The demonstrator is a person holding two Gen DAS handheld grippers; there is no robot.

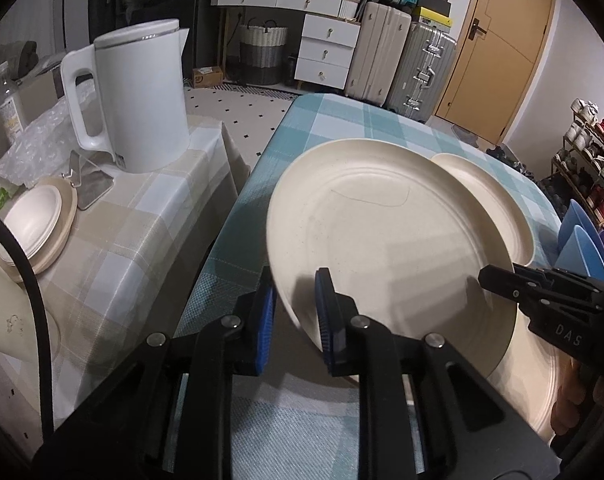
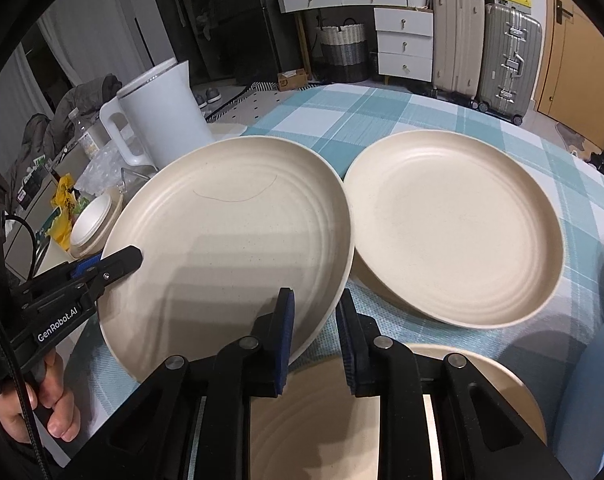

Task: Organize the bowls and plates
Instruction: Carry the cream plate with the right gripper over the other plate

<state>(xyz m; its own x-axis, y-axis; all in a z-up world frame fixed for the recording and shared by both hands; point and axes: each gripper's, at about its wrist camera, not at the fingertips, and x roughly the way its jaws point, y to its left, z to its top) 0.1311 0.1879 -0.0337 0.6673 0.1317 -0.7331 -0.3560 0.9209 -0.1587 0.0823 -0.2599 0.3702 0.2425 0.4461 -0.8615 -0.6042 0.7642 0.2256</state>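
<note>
A large cream plate [image 1: 381, 232] [image 2: 230, 240] is lifted and tilted above the teal checked table [image 1: 341, 120]. My left gripper [image 1: 296, 316] has its jaws around the plate's near-left rim; it also shows in the right wrist view [image 2: 114, 264]. My right gripper [image 2: 315, 336] has its jaws around the plate's right rim, with a gap still showing; it also shows in the left wrist view [image 1: 497, 280]. A second cream plate [image 2: 457, 228] [image 1: 493, 200] lies flat on the table to the right. A third cream plate [image 2: 313, 420] lies under my right gripper.
A white kettle [image 1: 142, 96] stands on the beige checked side table [image 1: 142, 240] at left, with stacked cream bowls on a plate [image 1: 34, 228] nearby. Blue bowls [image 1: 581, 244] sit at the table's right edge. Suitcases and drawers stand beyond.
</note>
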